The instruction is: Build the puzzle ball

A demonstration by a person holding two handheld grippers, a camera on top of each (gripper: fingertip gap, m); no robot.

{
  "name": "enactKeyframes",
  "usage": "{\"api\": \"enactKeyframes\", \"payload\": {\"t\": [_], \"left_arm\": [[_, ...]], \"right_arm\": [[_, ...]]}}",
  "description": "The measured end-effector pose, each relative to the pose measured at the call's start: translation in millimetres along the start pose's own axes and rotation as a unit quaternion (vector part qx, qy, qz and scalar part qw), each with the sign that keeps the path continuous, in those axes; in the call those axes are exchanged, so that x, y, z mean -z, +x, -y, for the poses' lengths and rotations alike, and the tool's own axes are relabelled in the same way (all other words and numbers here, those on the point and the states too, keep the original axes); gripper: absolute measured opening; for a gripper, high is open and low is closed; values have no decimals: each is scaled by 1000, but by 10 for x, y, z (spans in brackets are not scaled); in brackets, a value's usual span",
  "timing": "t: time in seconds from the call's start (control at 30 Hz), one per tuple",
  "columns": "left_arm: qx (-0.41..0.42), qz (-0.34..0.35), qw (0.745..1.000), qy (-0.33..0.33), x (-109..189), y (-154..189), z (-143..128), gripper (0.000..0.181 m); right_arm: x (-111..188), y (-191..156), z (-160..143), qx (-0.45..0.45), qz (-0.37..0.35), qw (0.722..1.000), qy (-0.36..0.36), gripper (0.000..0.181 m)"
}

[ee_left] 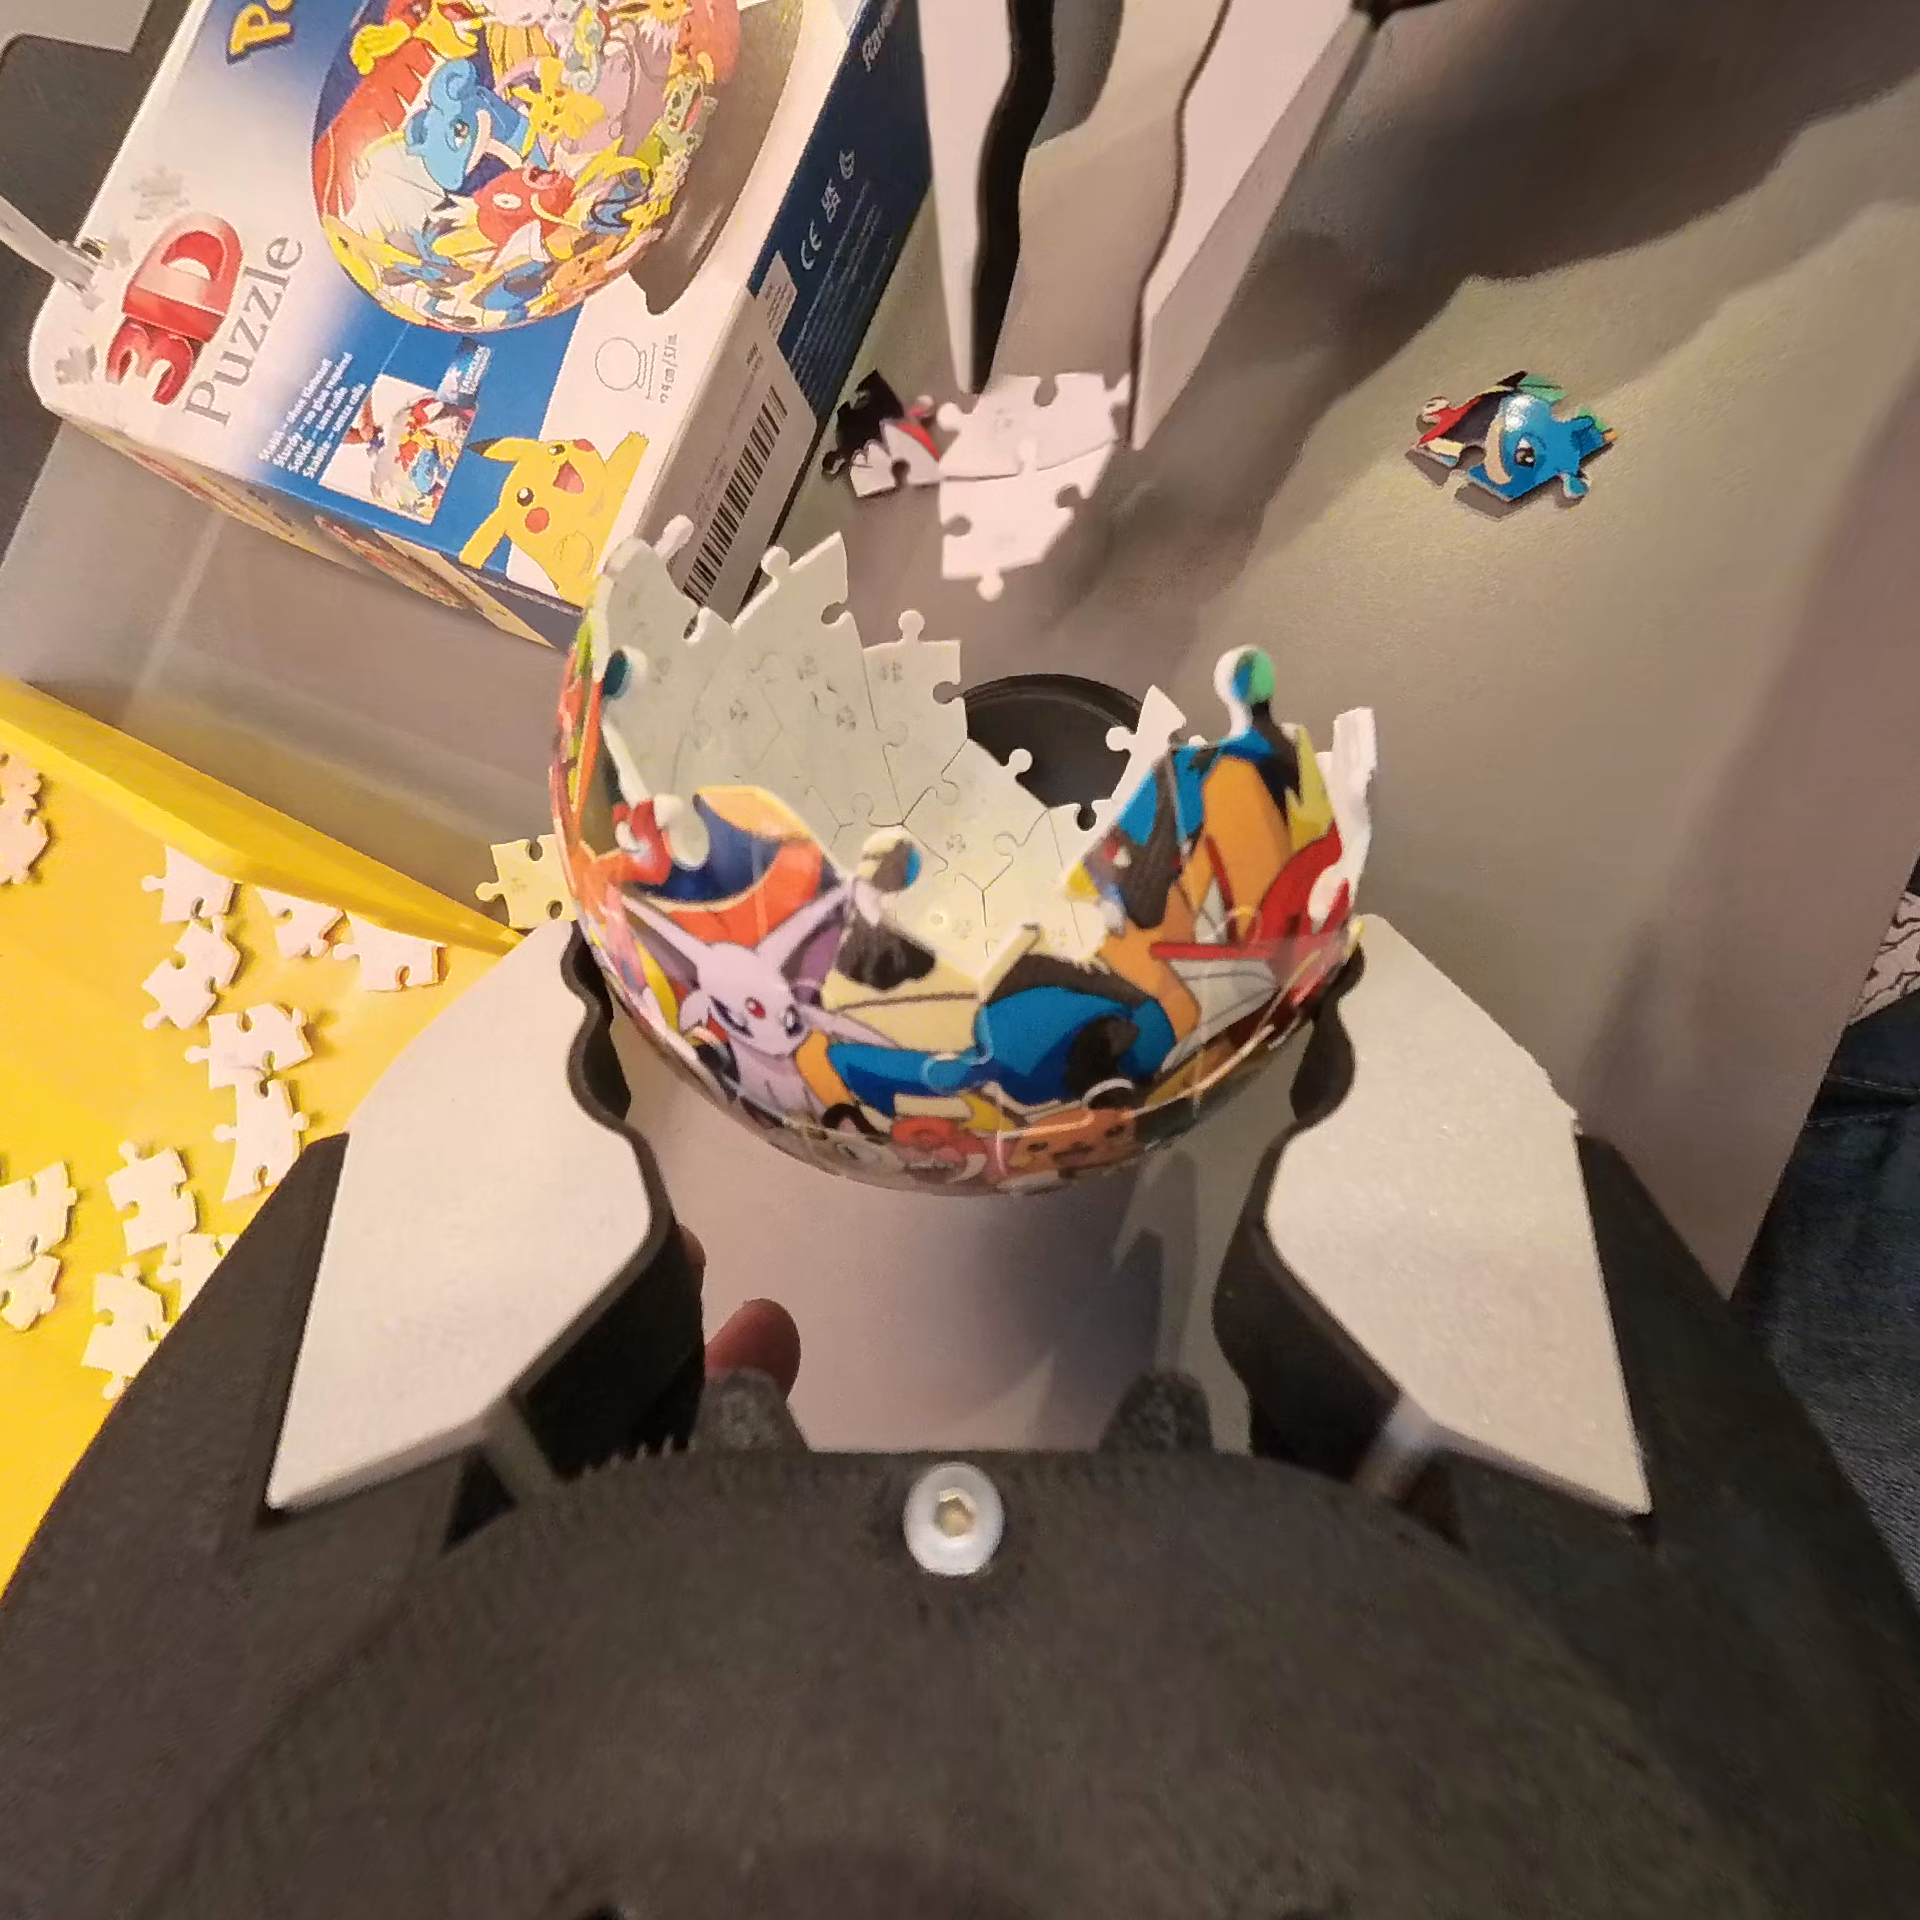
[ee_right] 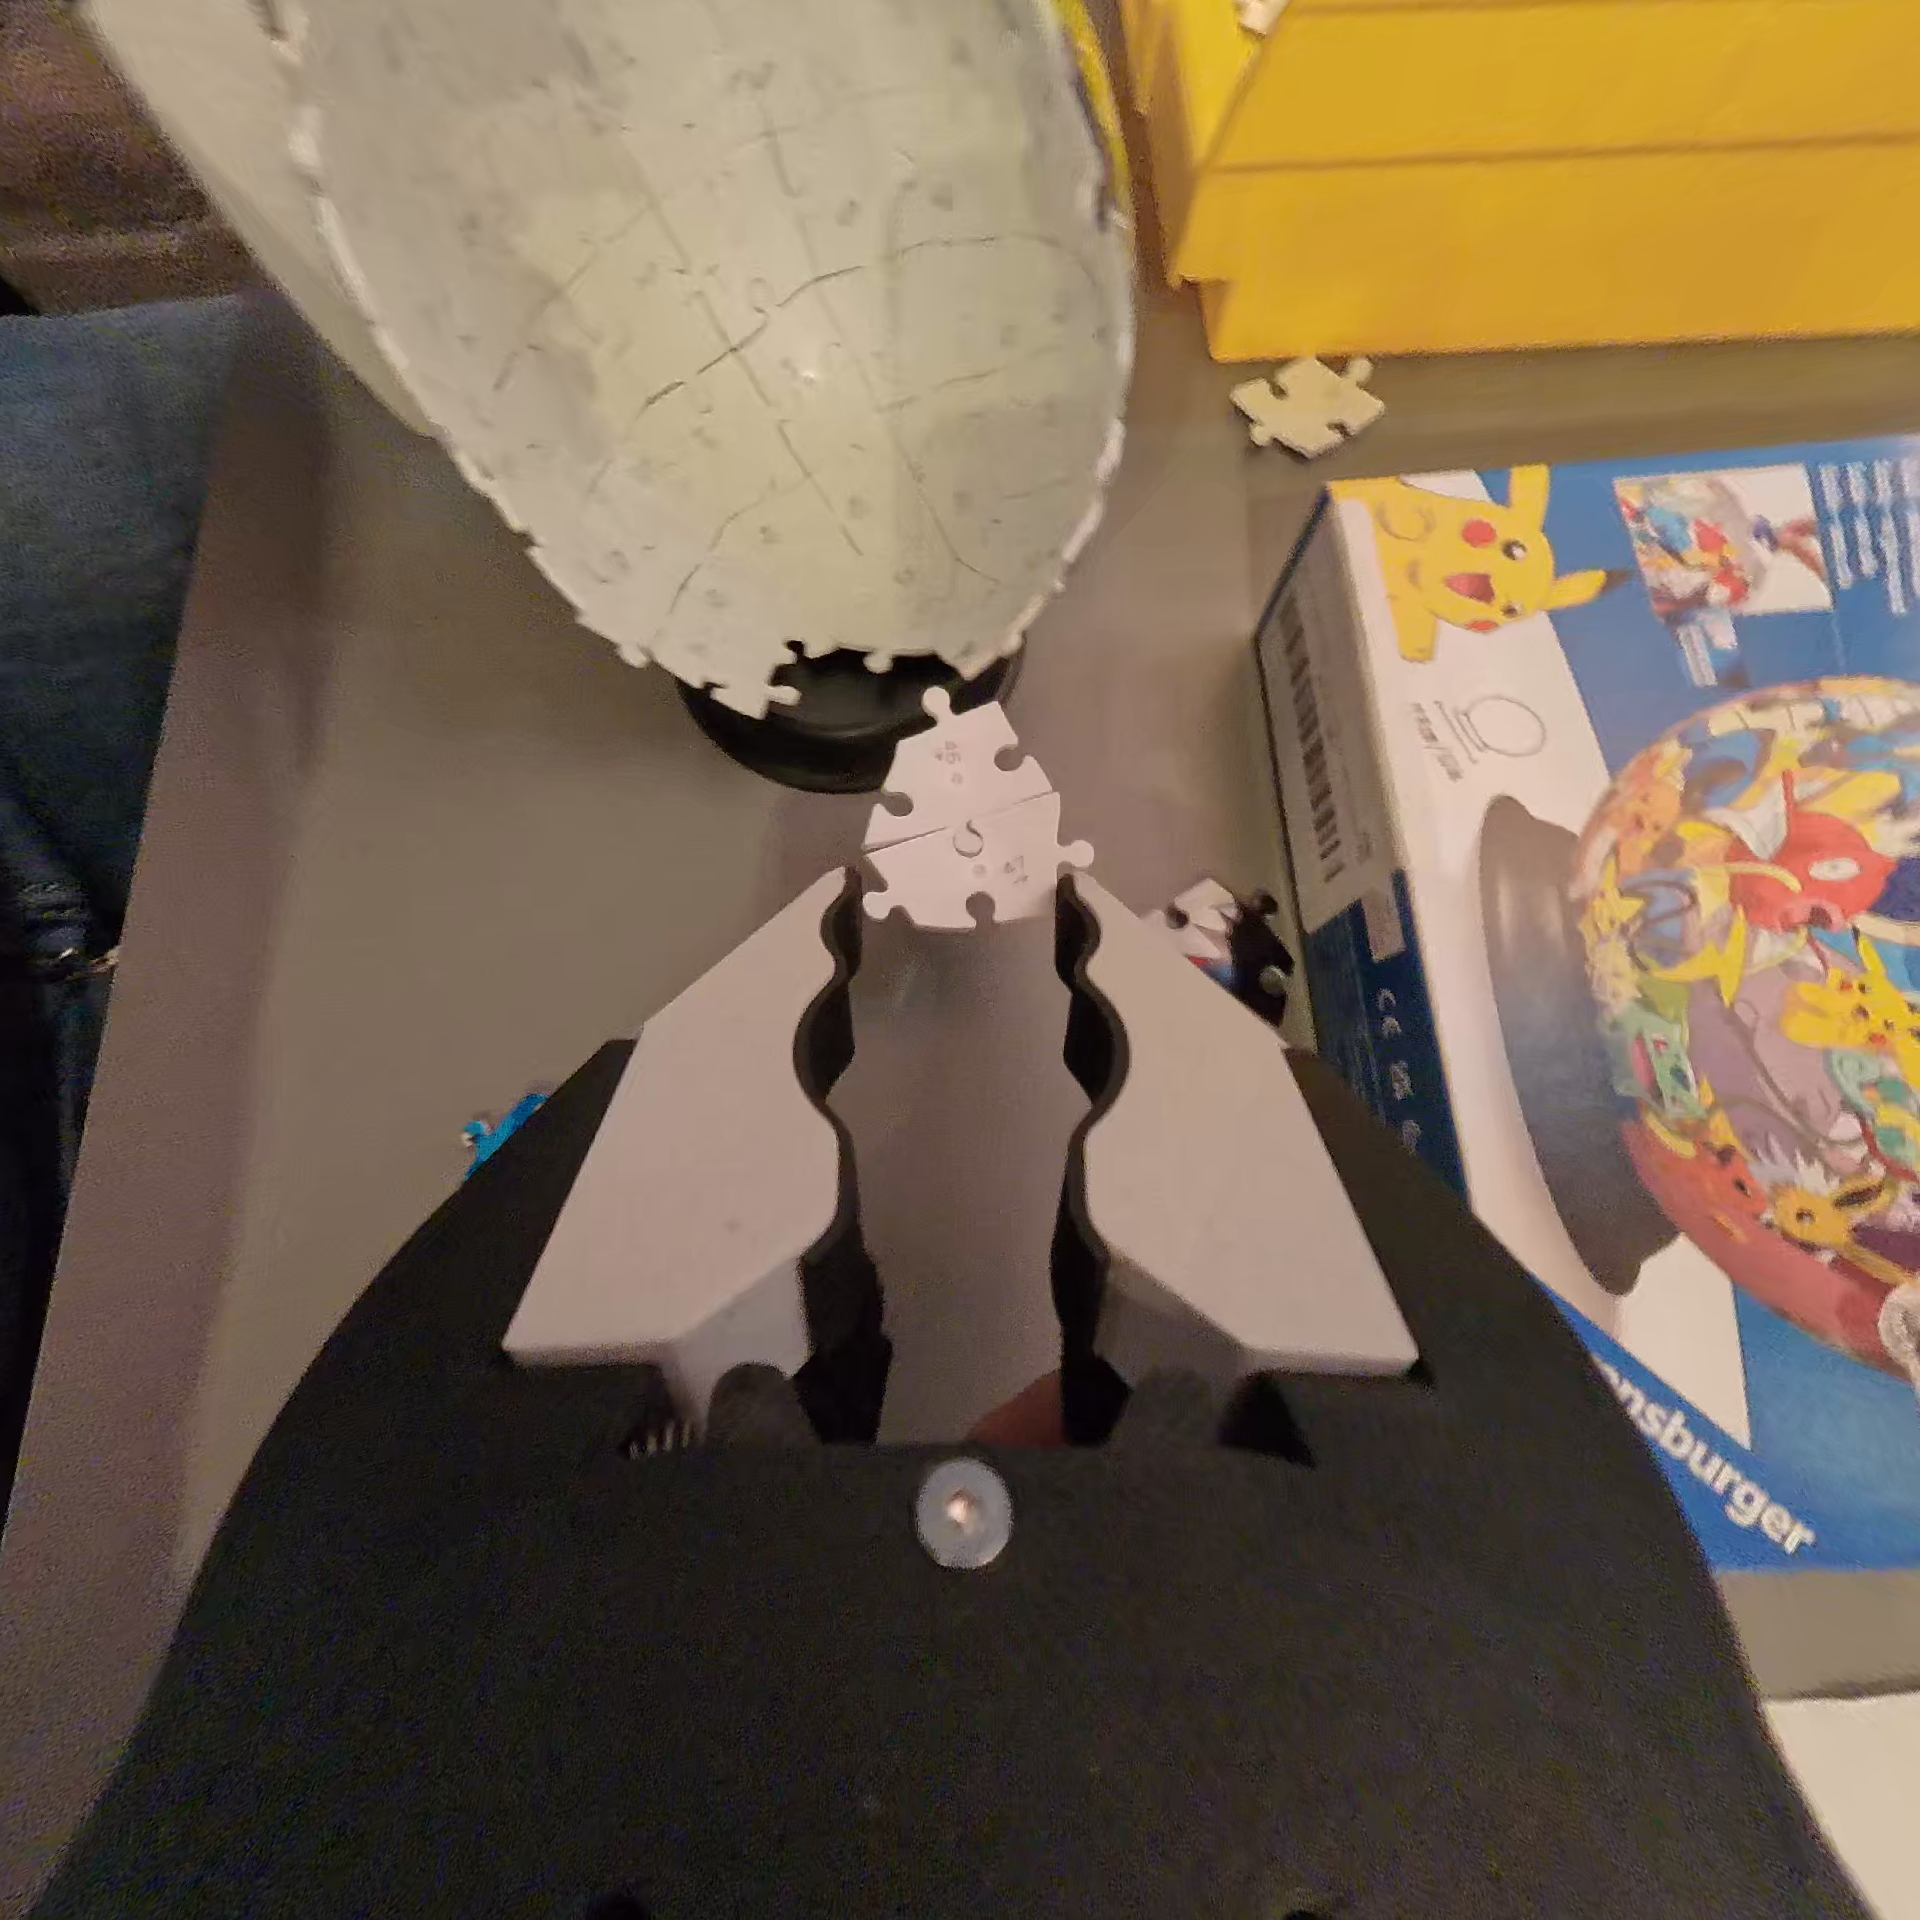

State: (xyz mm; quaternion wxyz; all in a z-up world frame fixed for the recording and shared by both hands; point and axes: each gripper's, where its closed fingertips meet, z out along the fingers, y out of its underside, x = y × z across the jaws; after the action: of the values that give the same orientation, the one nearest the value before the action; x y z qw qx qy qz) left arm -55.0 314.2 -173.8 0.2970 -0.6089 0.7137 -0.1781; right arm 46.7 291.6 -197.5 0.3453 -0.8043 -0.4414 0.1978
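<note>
My left gripper (ee_left: 966, 971) is shut on the half-built puzzle ball (ee_left: 935, 997), a colourful open bowl with a jagged rim, and holds it above the grey table. The ball's white inner side fills the upper left of the right wrist view (ee_right: 675, 312). My right gripper (ee_right: 961, 904) is shut on two joined white puzzle pieces (ee_right: 966, 842), back side up, which stick out past its fingertips just below the ball's rim. It also shows in the left wrist view (ee_left: 1055, 416) with the pieces (ee_left: 1023, 468) beyond the ball. The black ball stand (ee_left: 1049, 727) sits on the table under the ball.
The puzzle box (ee_left: 468, 260) lies at the far left and shows in the right wrist view (ee_right: 1662, 935). A yellow tray (ee_left: 125, 790) holds several loose pieces. A blue printed piece (ee_left: 1507, 447), a black-red piece (ee_left: 883, 436) and a white piece (ee_right: 1309, 405) lie on the table. My hands' fingertips stand some 12 centimetres from each other.
</note>
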Motion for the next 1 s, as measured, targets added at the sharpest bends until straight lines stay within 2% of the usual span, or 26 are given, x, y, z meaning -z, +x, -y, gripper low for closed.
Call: {"api": "enactKeyframes", "payload": {"t": [0.13,0.4,0.73,1.0], "left_arm": [[-3,-1,1000,-3,-5,1,6,126],[-3,-3,1000,-2,-9,7,12,126],[-5,-3,1000,-2,-5,12,11,126],[-7,-4,1000,-1,-18,12,25,126]], "right_arm": [[-18,-153,76,35,30,999,-1,36],[-141,-282,151,54,35,998,-9,36],[-259,-292,158,82,34,996,-22,36],[-301,-317,133,126,64,989,-37,36]]}}
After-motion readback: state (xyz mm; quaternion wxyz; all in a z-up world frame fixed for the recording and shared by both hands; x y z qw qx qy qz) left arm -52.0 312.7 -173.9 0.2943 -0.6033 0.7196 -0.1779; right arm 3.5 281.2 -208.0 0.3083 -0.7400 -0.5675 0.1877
